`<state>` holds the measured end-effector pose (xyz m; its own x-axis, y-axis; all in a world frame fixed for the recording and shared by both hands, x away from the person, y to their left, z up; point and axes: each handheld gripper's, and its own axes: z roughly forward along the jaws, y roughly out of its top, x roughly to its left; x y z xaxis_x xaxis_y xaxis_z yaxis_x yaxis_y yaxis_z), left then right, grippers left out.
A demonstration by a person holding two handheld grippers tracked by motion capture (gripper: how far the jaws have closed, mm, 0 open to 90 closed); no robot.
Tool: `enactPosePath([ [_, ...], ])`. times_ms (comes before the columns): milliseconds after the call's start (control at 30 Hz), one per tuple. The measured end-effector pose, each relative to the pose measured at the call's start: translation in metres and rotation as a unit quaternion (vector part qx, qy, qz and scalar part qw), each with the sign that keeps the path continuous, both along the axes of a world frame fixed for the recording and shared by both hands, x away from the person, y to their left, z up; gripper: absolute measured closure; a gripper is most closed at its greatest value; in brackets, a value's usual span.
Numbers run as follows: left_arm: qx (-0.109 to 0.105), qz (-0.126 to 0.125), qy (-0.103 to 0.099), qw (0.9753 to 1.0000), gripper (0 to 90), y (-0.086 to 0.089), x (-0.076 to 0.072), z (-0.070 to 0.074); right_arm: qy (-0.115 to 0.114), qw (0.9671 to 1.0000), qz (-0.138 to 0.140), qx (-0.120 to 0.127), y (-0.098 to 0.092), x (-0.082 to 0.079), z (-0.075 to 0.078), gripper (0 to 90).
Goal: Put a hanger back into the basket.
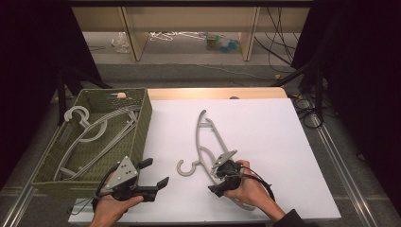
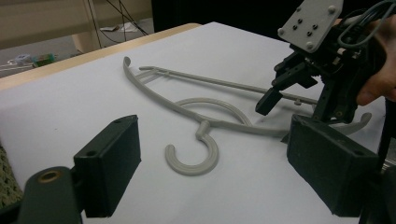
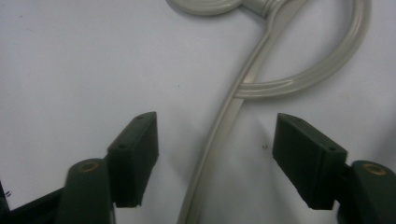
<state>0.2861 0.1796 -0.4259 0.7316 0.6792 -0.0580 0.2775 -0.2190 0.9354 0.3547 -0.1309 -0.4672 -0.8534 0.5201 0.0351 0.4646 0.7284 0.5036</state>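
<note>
Here the right claw (image 3: 215, 154) gapes wide astride the grey hanger (image 3: 219, 140)'s arm; the left claw (image 1: 153, 172), also wide, holds nothing beside it.

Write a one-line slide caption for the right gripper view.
Open right gripper poised over a grey hanger lying on the white table, its arm between the jaws.

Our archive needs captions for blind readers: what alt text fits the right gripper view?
An open hand-held gripper points down at a white table, its two black jaws on either side of a grey plastic hanger's arm without touching it. Above, the hanger's curved loop and the base of its hook reach the top edge.
</note>
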Motion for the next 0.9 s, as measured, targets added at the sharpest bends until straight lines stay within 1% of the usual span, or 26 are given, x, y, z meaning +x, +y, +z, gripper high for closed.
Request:
enactPosePath([
  [67,0.000,0.000,0.000,1.0000,17.6,0.000,0.000,0.000,0.005,0.9999,0.005,-0.009,0.004,0.002,-0.001,38.8],
  [100,-0.002,0.000,0.003,1.0000,17.6,0.000,0.000,0.000,0.013,0.9998,0.007,-0.013,0.006,0.003,-0.002,41.5],
  [133,-0.004,0.002,0.005,1.0000,17.6,0.000,0.000,0.000,0.013,0.9997,0.007,-0.021,0.008,0.004,-0.003,41.7],
  [167,-0.005,0.001,0.005,1.0000,17.7,0.000,0.000,0.000,0.018,0.9995,0.001,-0.026,0.010,0.004,-0.002,42.6],
  [200,-0.005,0.001,0.004,1.0000,17.9,0.000,0.000,0.000,0.020,0.9993,0.002,-0.030,0.011,0.004,-0.001,43.8],
  [233,-0.004,0.001,0.005,1.0000,18.2,0.000,0.000,0.000,0.014,0.9991,0.009,-0.039,0.012,0.006,-0.001,46.0],
  [333,-0.001,0.000,0.002,1.0000,18.2,0.000,0.000,0.000,0.018,0.9983,0.013,-0.054,0.015,0.006,0.000,46.4],
  [400,-0.002,0.000,0.001,1.0000,18.4,0.000,0.000,-0.001,0.020,0.9980,0.013,-0.059,0.016,0.007,0.000,47.2],
  [433,0.002,0.001,0.006,1.0000,18.8,0.000,0.000,-0.001,0.020,0.9978,0.014,-0.062,0.017,0.008,0.001,48.4],
  [500,-0.001,0.001,0.006,1.0000,18.9,0.000,0.001,-0.001,0.023,0.9974,0.013,-0.067,0.018,0.008,0.001,51.2],
  [567,0.003,0.000,0.003,1.0000,18.9,0.001,0.002,-0.001,0.026,0.9972,0.011,-0.069,0.018,0.010,0.002,54.0],
  [600,-0.001,0.002,0.008,1.0000,18.9,0.000,0.001,-0.002,0.029,0.9970,0.010,-0.071,0.018,0.011,0.002,56.2],
  [633,-0.001,0.002,0.008,1.0000,19.0,0.000,0.001,-0.002,0.030,0.9969,0.009,-0.072,0.019,0.012,0.003,57.7],
  [667,0.002,0.000,0.004,1.0000,19.0,0.000,0.001,-0.001,0.030,0.9966,0.006,-0.077,0.019,0.013,0.003,59.1],
  [733,0.002,-0.001,0.003,1.0000,19.1,0.001,0.001,-0.001,0.030,0.9960,0.013,-0.082,0.020,0.014,0.004,61.0],
  [800,-0.002,0.003,0.007,1.0000,19.1,0.000,0.001,-0.001,0.033,0.9955,0.013,-0.088,0.021,0.014,0.004,63.0],
  [900,0.001,0.002,0.007,1.0000,19.4,0.001,0.001,-0.002,0.037,0.9950,0.020,-0.091,0.022,0.014,0.005,69.0],
])
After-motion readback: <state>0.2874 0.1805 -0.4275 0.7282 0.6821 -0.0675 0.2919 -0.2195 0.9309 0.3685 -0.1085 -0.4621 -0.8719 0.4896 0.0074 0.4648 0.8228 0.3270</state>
